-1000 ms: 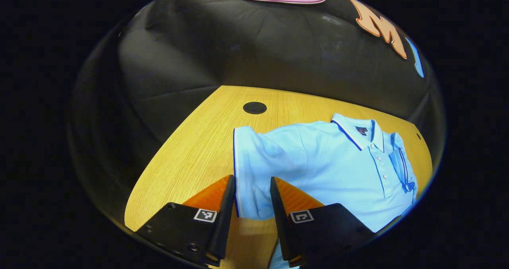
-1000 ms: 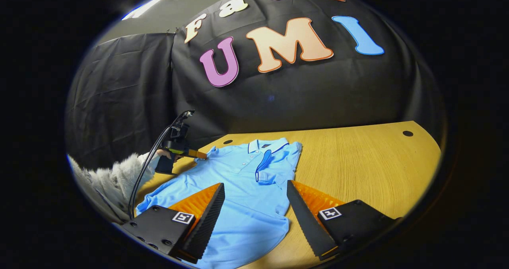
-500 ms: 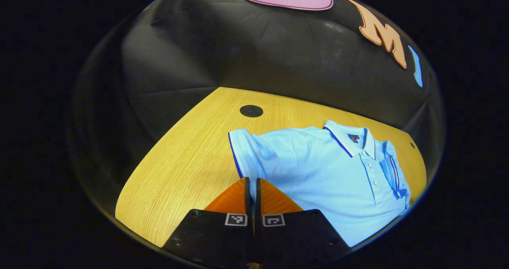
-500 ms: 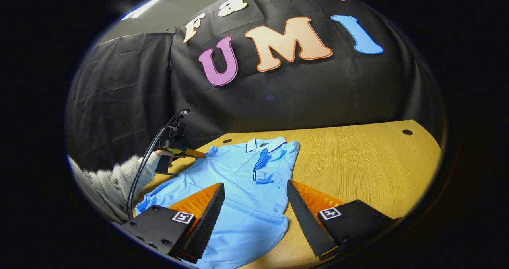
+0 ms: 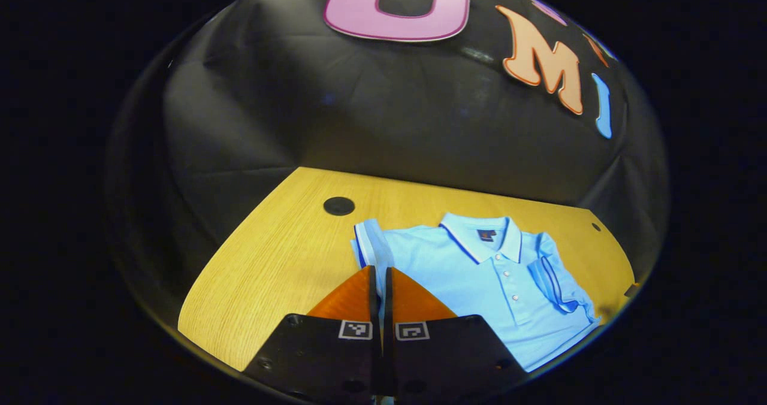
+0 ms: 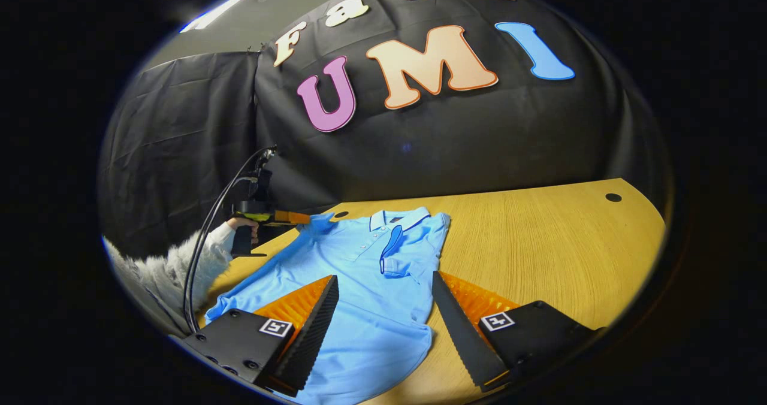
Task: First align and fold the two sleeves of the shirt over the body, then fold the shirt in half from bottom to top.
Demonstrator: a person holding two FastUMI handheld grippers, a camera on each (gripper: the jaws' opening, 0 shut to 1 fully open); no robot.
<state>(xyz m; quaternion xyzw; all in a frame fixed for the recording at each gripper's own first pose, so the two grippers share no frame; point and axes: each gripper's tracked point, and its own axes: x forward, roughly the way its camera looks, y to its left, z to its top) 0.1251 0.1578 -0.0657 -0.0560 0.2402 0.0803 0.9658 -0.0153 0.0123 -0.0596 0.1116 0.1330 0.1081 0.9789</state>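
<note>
A light-blue polo shirt [image 6: 359, 297] lies face up on the wooden table [image 6: 539, 243], one sleeve already folded across its chest. The left gripper [image 5: 380, 279] is clenched on the other sleeve [image 5: 370, 246], best carried low and level over the body; the right gripper [image 6: 383, 309] hangs released above the hem.

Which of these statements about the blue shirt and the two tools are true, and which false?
1. The left tool is shut on a sleeve of the shirt. True.
2. The right tool grips the shirt's hem. False: its fingers stand wide apart above the shirt, holding nothing.
3. The other sleeve already lies folded over the body. True.
4. The shirt is folded in half from bottom to top. False: its body lies at full length on the table.
</note>
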